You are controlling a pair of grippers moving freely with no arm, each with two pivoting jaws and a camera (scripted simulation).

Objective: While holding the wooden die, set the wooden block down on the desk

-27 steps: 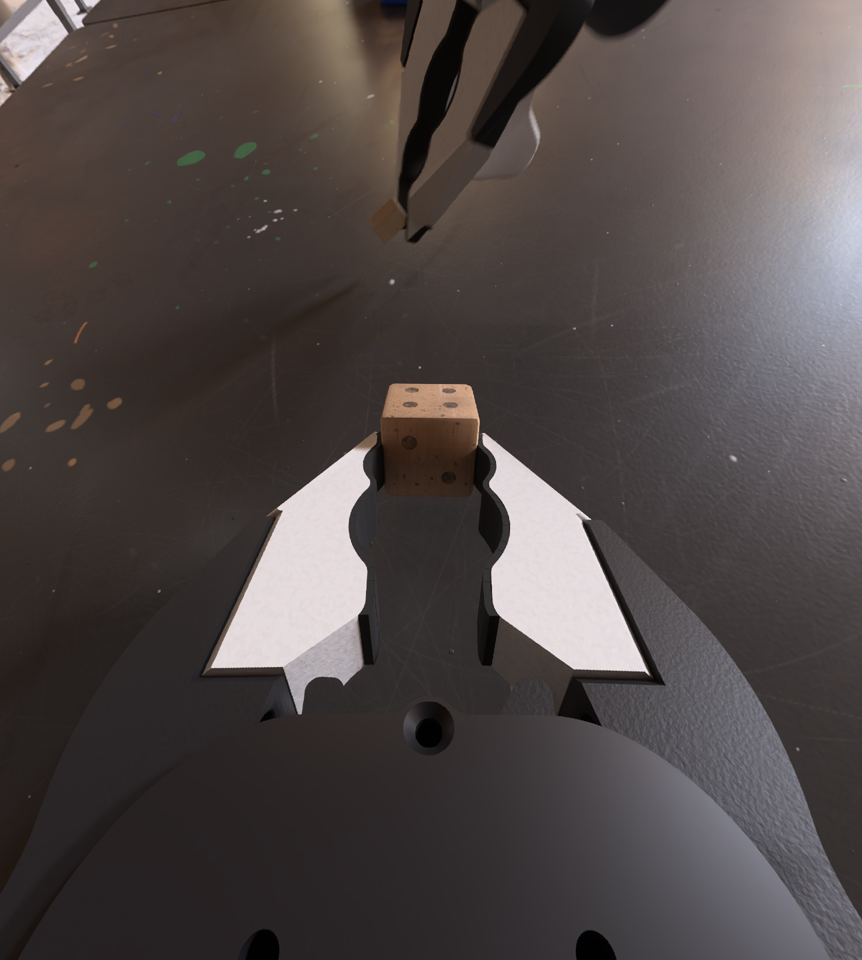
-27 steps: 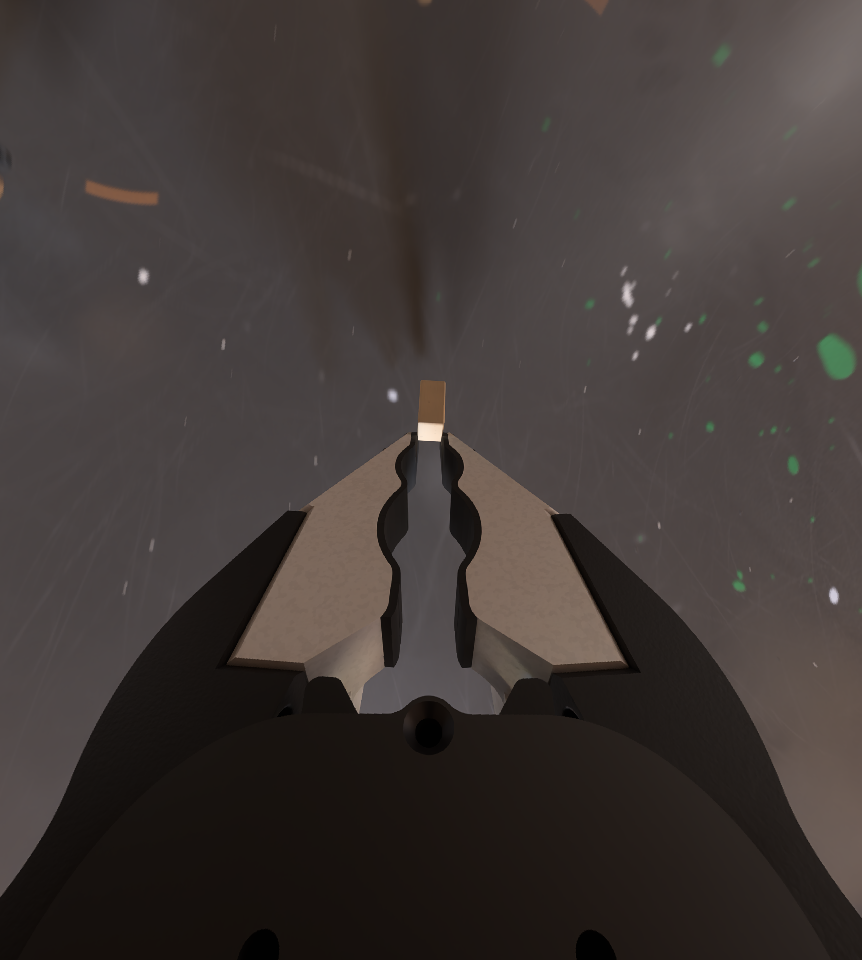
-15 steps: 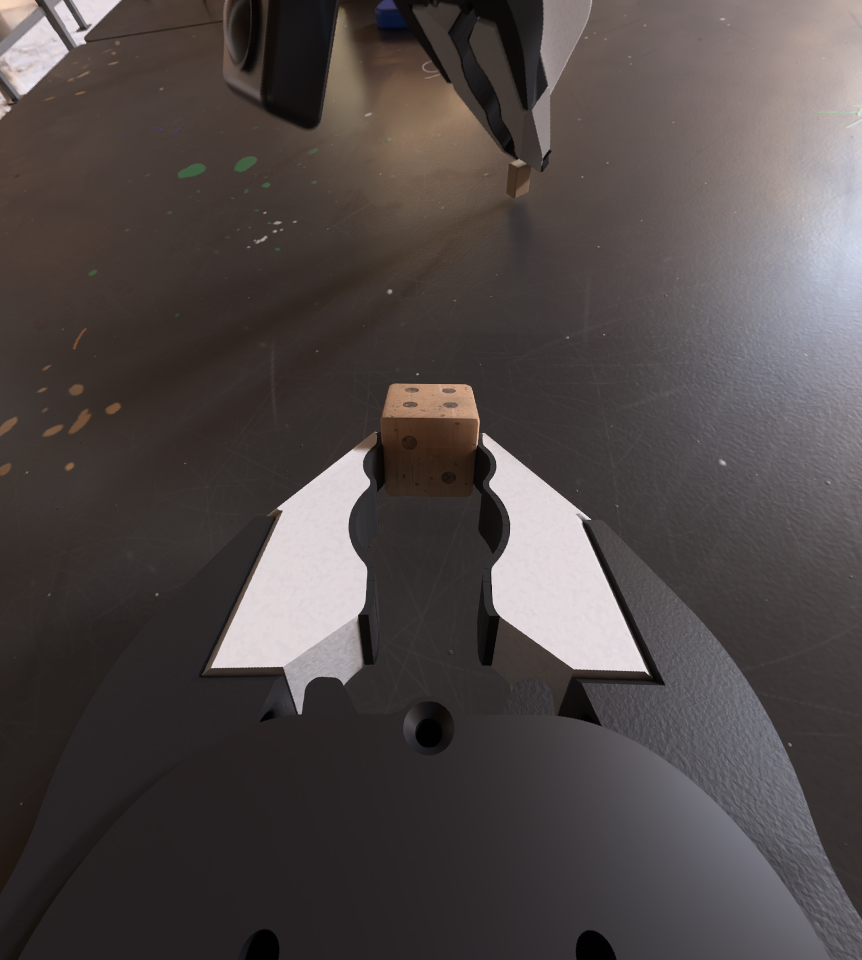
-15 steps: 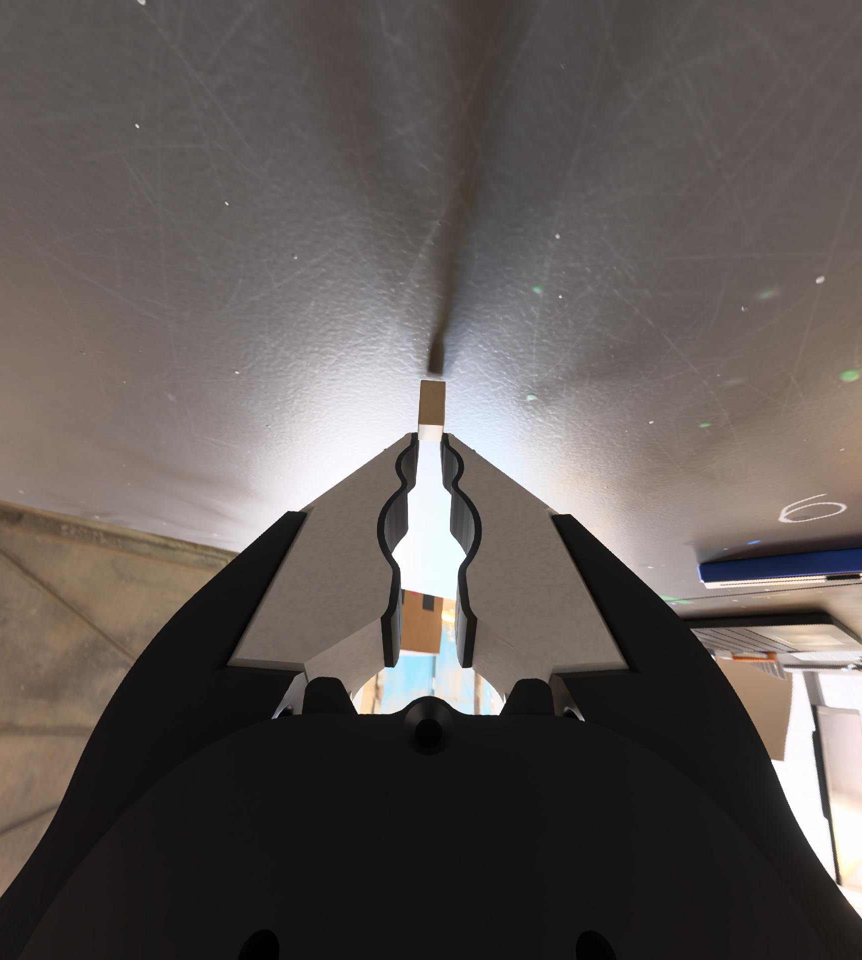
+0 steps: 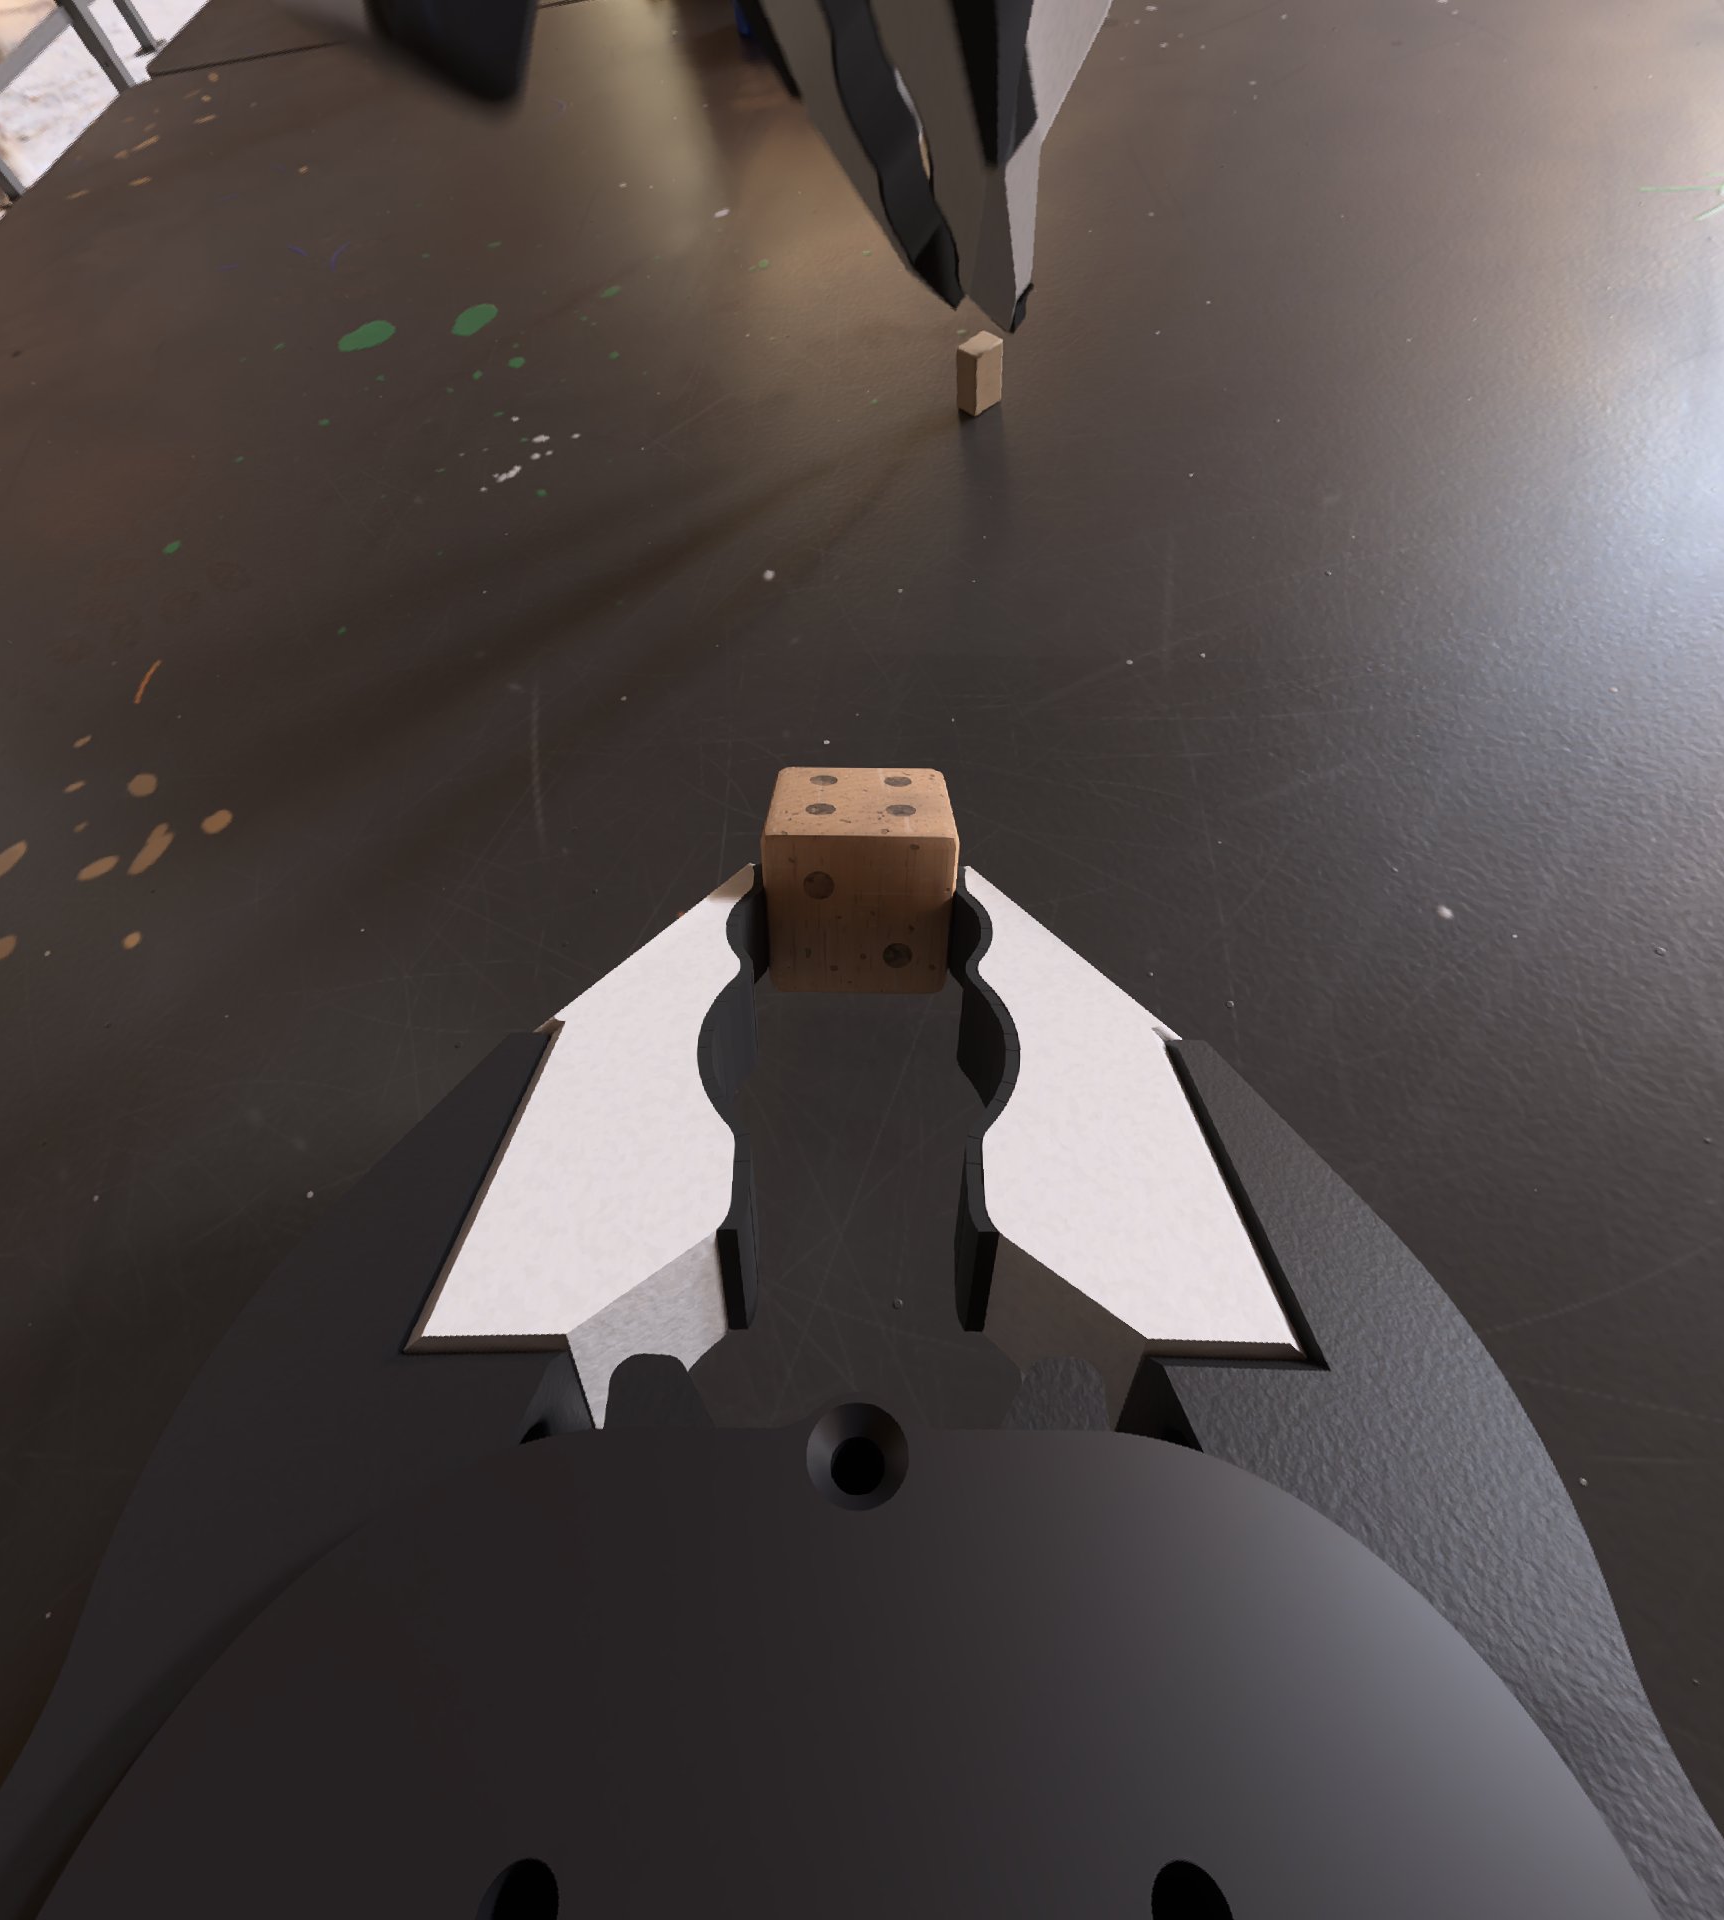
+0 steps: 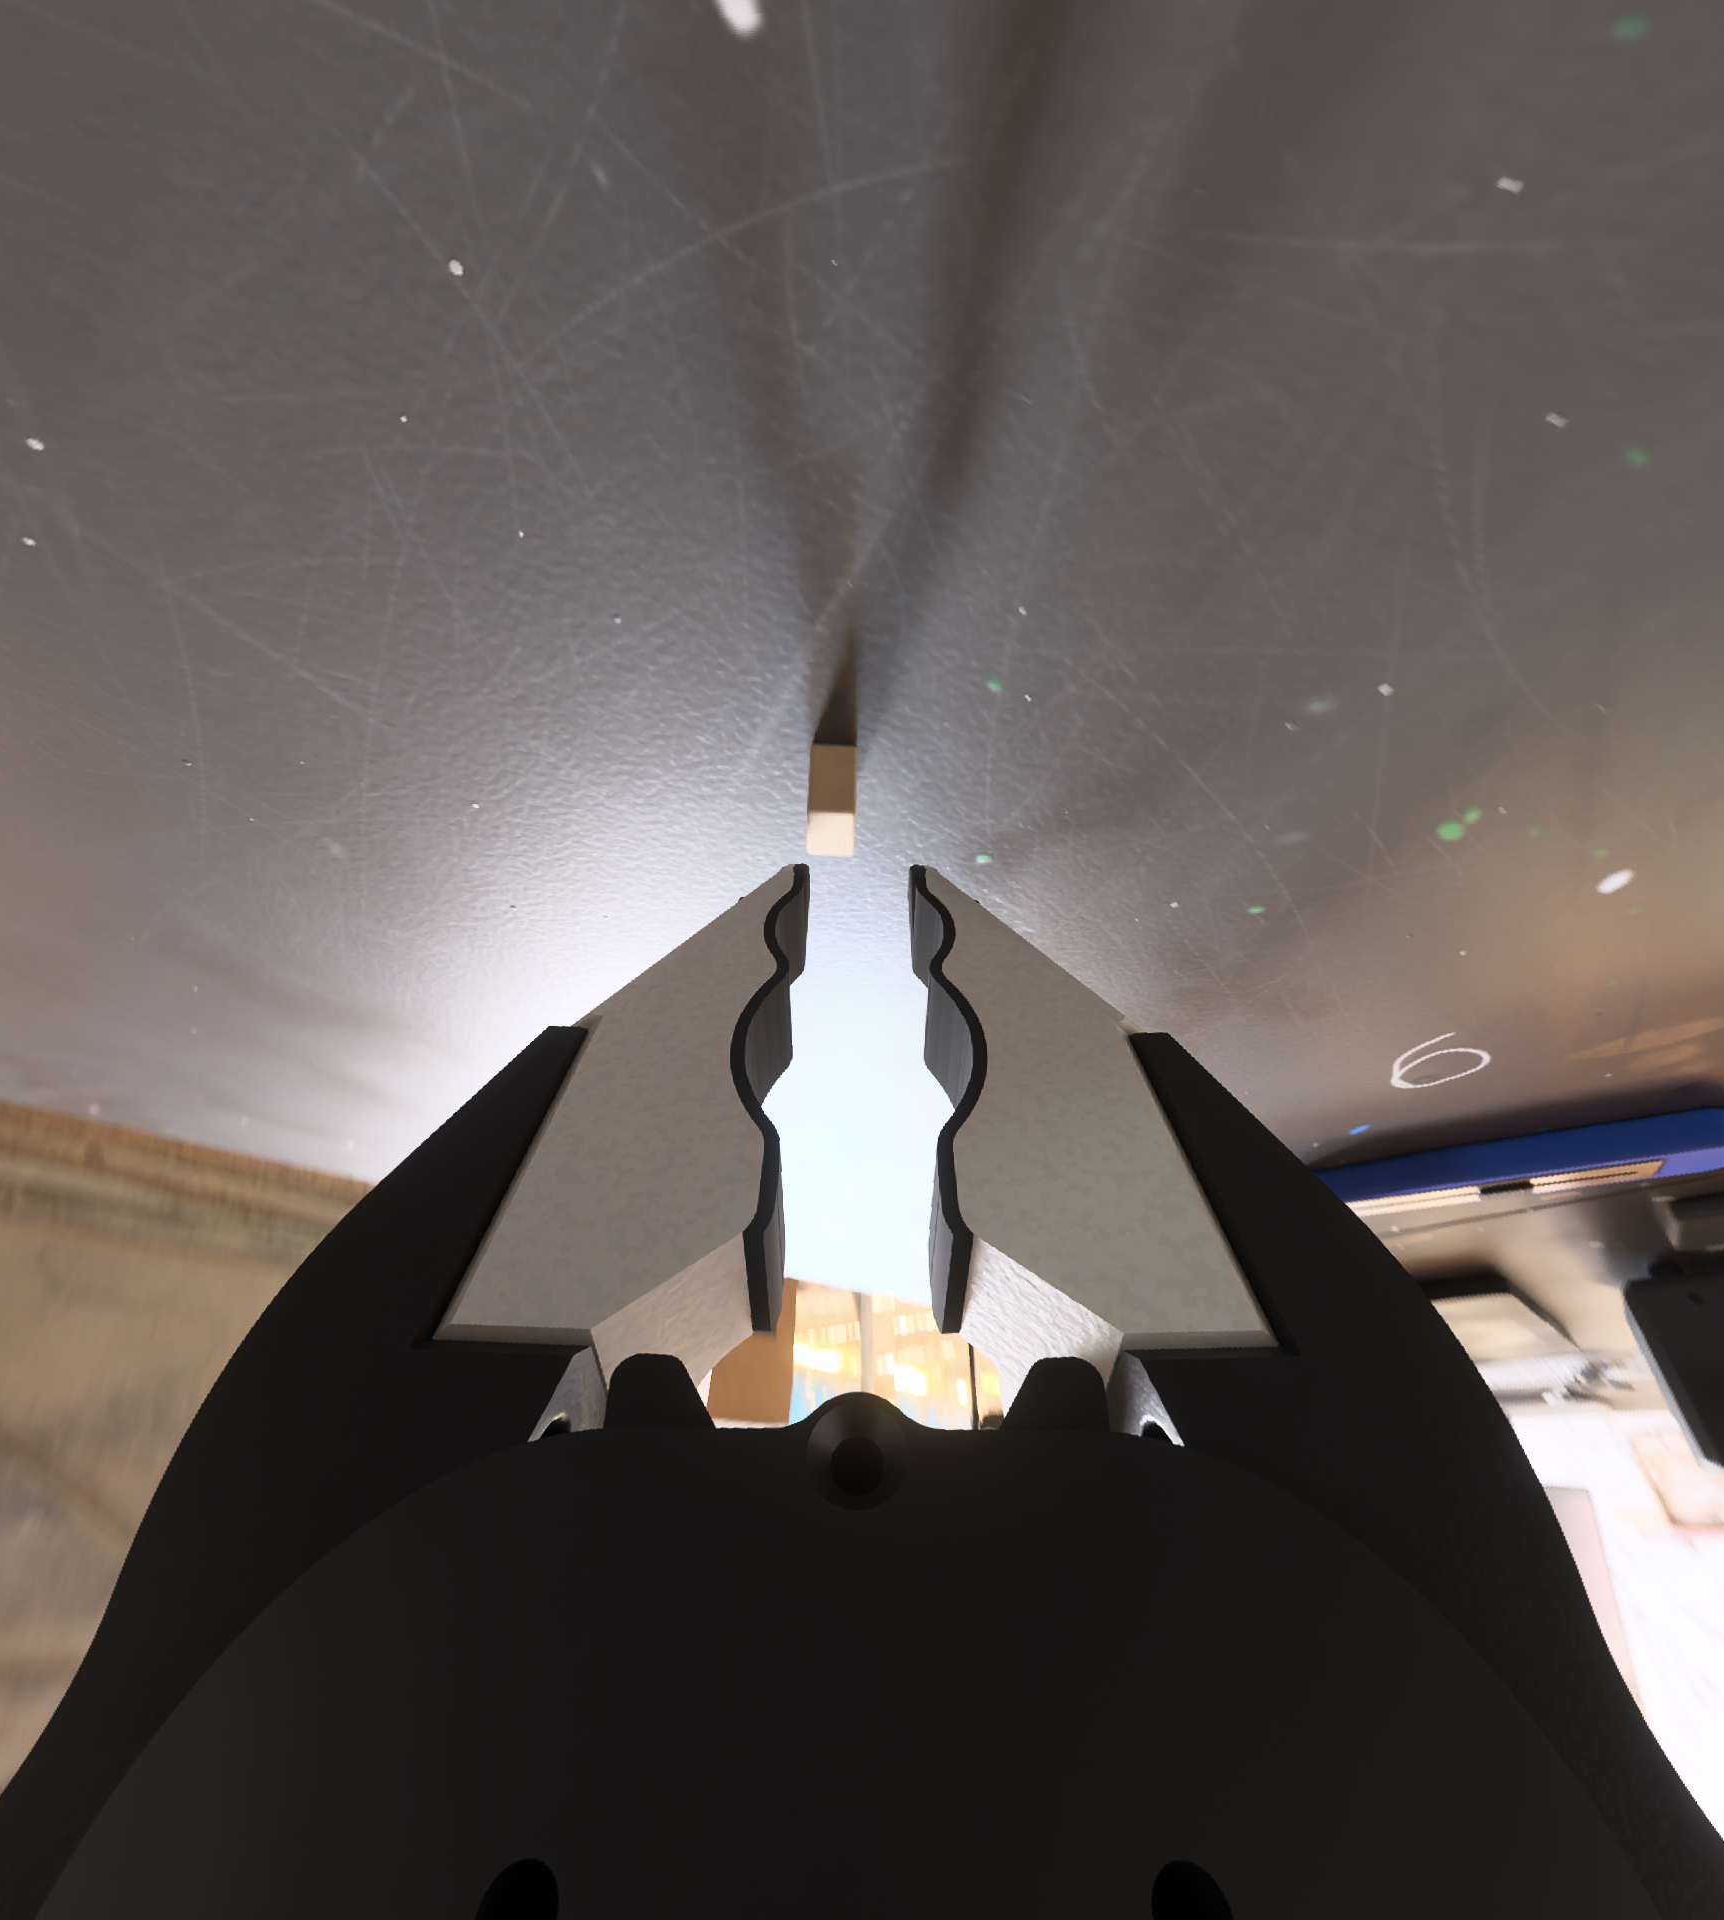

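Observation:
My left gripper (image 5: 858, 894) is shut on the wooden die (image 5: 858, 883), which sits between its fingertips above the dark desk (image 5: 1357, 727). The small wooden block (image 5: 978, 372) stands on the desk farther ahead. My right gripper (image 5: 983, 296) hangs just above that block, not touching it. In the right wrist view the right gripper (image 6: 858, 878) is open and empty, and the block (image 6: 830, 798) stands on the desk (image 6: 422, 520) just beyond its fingertips.
Green (image 5: 411, 327), white and orange (image 5: 79, 862) paint spots mark the desk on the left. A blue flat object (image 6: 1533, 1153) and dark equipment (image 6: 1720, 1371) lie at the desk's edge in the right wrist view. A dark object (image 5: 453, 42) is at the top left.
The right gripper has opened and let go of the wooden block, which now stands on the desk. The gripper has drawn back a little. The left gripper with the die has not moved.

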